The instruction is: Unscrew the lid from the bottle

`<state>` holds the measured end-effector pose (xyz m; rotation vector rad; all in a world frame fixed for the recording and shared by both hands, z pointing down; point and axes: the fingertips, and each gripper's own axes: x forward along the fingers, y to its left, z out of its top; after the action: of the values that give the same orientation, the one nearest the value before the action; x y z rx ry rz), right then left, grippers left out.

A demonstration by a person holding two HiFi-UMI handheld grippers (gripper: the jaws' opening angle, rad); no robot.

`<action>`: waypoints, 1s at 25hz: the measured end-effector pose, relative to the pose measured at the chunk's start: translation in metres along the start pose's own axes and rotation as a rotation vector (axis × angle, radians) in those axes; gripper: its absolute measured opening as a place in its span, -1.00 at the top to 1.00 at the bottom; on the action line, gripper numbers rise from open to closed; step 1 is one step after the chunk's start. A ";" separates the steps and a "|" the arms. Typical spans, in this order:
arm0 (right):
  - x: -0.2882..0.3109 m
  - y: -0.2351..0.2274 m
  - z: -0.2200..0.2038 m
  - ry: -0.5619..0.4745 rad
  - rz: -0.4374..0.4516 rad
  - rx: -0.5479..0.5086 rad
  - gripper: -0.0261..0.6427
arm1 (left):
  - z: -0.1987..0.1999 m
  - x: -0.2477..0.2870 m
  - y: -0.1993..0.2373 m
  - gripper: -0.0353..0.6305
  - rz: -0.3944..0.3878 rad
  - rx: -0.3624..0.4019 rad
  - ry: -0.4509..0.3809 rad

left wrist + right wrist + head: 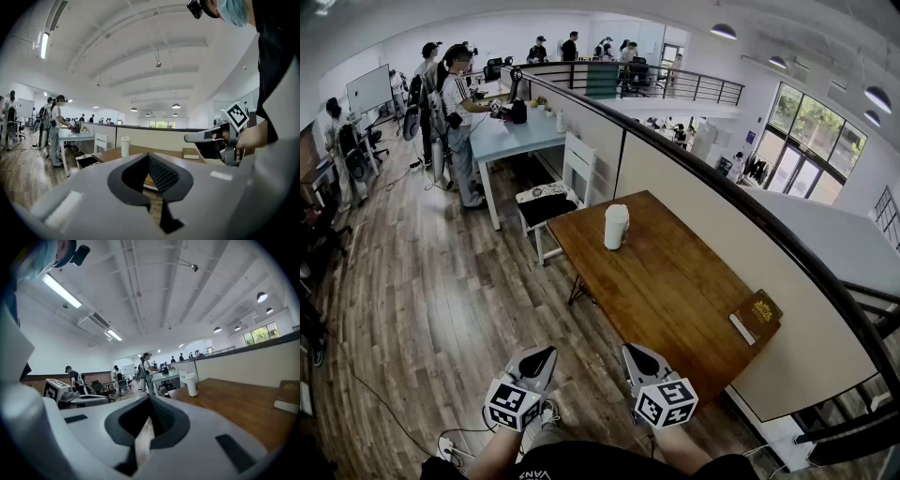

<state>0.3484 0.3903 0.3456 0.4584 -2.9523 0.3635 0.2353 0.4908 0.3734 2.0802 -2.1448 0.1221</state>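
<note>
Beyond the near edge of the wooden table, seen from the head view, the white bottle is standing upright on the table's far end with its lid sitting on top. A brown book is lying at the table's right end, well apart from the bottle. The left gripper and the right gripper are hovering side by side short of the table's near edge, over the plank floor, neither one touching anything.

Through the left gripper view, the left gripper is showing its jaws pressed together with nothing between them. The bottle is standing far off on the table, and the right gripper is pointing in from the right, held in a hand.

Through the right gripper view, the right gripper is likewise keeping its jaws closed on nothing. The bottle is standing at the table's far end, and the book is lying at the table's right side.
</note>
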 end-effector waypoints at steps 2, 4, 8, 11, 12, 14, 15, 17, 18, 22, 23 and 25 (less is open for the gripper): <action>0.015 -0.005 0.003 -0.006 0.003 -0.001 0.89 | 0.003 0.011 0.011 0.86 -0.003 0.003 -0.007; 0.029 -0.010 0.006 -0.011 -0.004 0.002 0.89 | 0.005 0.021 0.022 0.86 -0.009 0.002 -0.012; 0.055 -0.018 0.008 -0.009 -0.034 0.022 0.89 | 0.007 0.035 0.045 0.86 -0.028 -0.012 -0.019; 0.075 -0.027 0.013 -0.036 -0.061 0.074 0.89 | 0.011 0.046 0.063 0.86 -0.055 -0.016 -0.038; 0.083 -0.029 0.014 -0.040 -0.072 0.093 0.77 | 0.013 0.051 0.069 0.80 -0.065 -0.023 -0.042; 0.100 -0.033 0.014 -0.033 -0.087 0.120 0.25 | 0.013 0.059 0.082 0.38 -0.086 -0.041 -0.042; 0.109 -0.033 0.014 -0.027 -0.090 0.124 0.21 | 0.012 0.063 0.089 0.28 -0.096 -0.045 -0.038; 0.126 -0.031 0.016 -0.022 -0.096 0.117 0.20 | 0.010 0.071 0.103 0.25 -0.115 -0.047 -0.025; 0.134 -0.030 0.017 -0.022 -0.101 0.114 0.20 | 0.009 0.075 0.111 0.22 -0.123 -0.046 -0.019; 0.164 -0.033 0.016 -0.035 -0.146 0.134 0.20 | 0.007 0.089 0.143 0.15 -0.160 -0.042 -0.001; 0.171 -0.034 0.015 -0.041 -0.160 0.141 0.20 | 0.006 0.092 0.151 0.14 -0.171 -0.036 0.001; 0.182 -0.038 0.016 -0.055 -0.189 0.149 0.20 | 0.003 0.097 0.164 0.12 -0.197 -0.017 0.011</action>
<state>0.1871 0.3005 0.3687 0.7709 -2.9128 0.5585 0.0693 0.4000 0.3939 2.2605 -1.9139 0.0922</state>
